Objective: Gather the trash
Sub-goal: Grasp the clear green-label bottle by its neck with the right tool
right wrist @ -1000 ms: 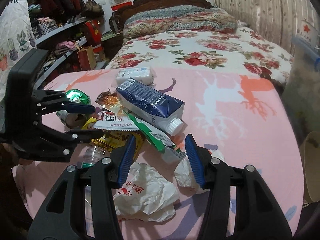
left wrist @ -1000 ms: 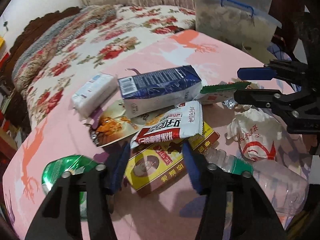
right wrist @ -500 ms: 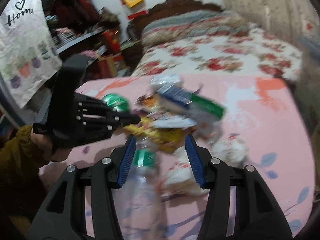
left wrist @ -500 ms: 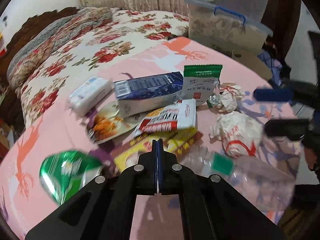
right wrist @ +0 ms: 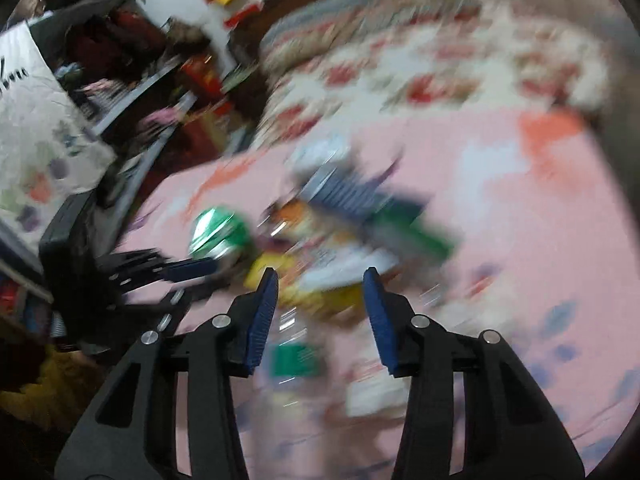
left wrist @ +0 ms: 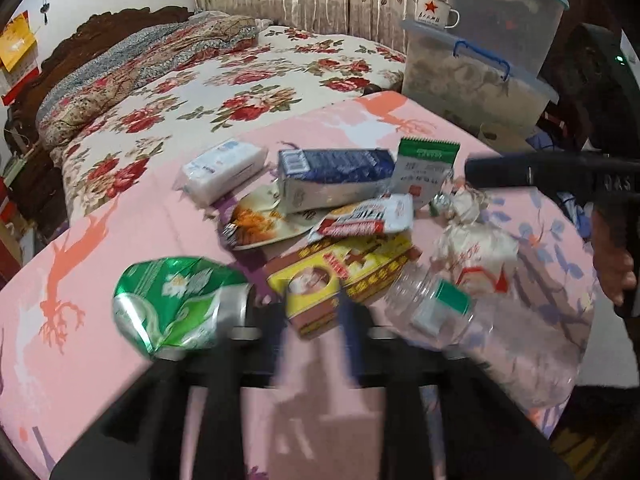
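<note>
Now left gripper jaws reopening, empty, above yellow box; right gripper jaws narrowing, empty.

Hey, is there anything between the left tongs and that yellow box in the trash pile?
Nothing visible. The yellow box lies right ahead of the left tongs, its near end between the blurred open tips; the can and bottle flank it.

1. Your tablecloth is pink, printed with orange deer.
2. The crushed can is green and silver.
3. The carton is navy over white.
4. The flat box is yellow and red.
5. The bedspread is cream with red roses.
6. The bottle is clear, green-labelled.
</note>
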Demonstrator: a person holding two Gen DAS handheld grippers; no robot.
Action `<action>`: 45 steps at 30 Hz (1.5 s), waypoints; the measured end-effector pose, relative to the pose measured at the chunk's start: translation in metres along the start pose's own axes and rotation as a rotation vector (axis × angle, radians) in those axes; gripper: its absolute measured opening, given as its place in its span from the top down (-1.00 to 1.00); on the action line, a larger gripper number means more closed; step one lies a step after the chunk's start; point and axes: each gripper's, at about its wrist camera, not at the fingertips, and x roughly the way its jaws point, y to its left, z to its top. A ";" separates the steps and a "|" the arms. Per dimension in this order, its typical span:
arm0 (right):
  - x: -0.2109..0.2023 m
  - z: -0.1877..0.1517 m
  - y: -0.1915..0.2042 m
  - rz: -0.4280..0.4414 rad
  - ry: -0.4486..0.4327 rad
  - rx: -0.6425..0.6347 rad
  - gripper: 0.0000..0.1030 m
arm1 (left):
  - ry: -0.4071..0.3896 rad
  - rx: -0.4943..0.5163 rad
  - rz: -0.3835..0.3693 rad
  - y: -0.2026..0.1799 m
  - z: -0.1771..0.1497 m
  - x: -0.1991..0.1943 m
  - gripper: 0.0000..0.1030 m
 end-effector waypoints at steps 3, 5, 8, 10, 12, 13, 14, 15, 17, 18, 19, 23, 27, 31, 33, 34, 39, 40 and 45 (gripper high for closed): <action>-0.015 0.007 -0.016 -0.059 -0.042 0.008 0.06 | -0.039 0.034 -0.013 -0.015 0.025 0.003 0.10; -0.029 0.008 -0.034 -0.043 -0.084 0.066 0.06 | -0.075 0.077 -0.016 -0.027 0.042 0.005 -0.21; -0.046 0.000 -0.055 -0.044 -0.126 0.115 0.06 | -0.135 0.245 -0.031 -0.055 0.071 0.019 -0.51; -0.051 -0.008 -0.065 -0.058 -0.130 0.129 0.05 | -0.159 0.332 -0.053 -0.065 0.082 0.030 -0.64; -0.054 -0.023 -0.076 -0.072 -0.119 0.140 0.05 | -0.152 0.413 -0.074 -0.071 0.092 0.049 -0.64; -0.054 -0.031 -0.080 -0.073 -0.112 0.145 0.05 | -0.134 0.431 -0.094 -0.072 0.096 0.056 -0.61; -0.055 -0.036 -0.083 -0.073 -0.107 0.150 0.05 | -0.107 0.451 -0.128 -0.072 0.100 0.066 -0.54; -0.055 -0.044 -0.087 -0.071 -0.101 0.159 0.05 | -0.091 0.463 -0.150 -0.073 0.102 0.071 -0.30; -0.056 -0.055 -0.092 -0.057 -0.093 0.179 0.05 | -0.048 0.487 -0.204 -0.073 0.105 0.081 0.23; -0.056 -0.058 -0.094 -0.047 -0.090 0.190 0.05 | -0.012 0.493 -0.252 -0.074 0.106 0.086 0.64; -0.054 -0.062 -0.094 -0.035 -0.088 0.201 0.05 | 0.003 0.496 -0.273 -0.074 0.105 0.088 0.94; -0.050 -0.069 -0.083 0.004 -0.082 0.195 0.05 | -0.002 0.534 -0.281 -0.081 0.093 0.081 0.97; -0.049 -0.068 -0.061 0.041 -0.080 0.162 0.05 | -0.056 0.477 -0.284 -0.069 0.089 0.051 0.97; -0.049 -0.069 -0.028 0.064 -0.067 0.089 0.05 | -0.164 0.326 -0.271 -0.035 0.084 -0.006 0.97; -0.047 -0.067 -0.012 0.057 -0.060 0.044 0.05 | -0.237 0.238 -0.261 -0.011 0.071 -0.046 0.97; -0.045 -0.065 -0.003 0.049 -0.058 0.019 0.05 | -0.257 0.209 -0.255 -0.003 0.065 -0.059 0.97; -0.036 -0.054 0.014 0.068 -0.040 0.006 0.05 | -0.313 0.025 -0.146 0.045 0.008 -0.120 0.97; -0.033 -0.053 0.019 0.069 -0.036 -0.003 0.05 | -0.318 -0.021 -0.129 0.055 -0.007 -0.129 0.97; -0.004 -0.055 0.049 0.041 0.091 -0.084 0.05 | -0.312 -0.178 -0.093 0.082 -0.065 -0.147 0.97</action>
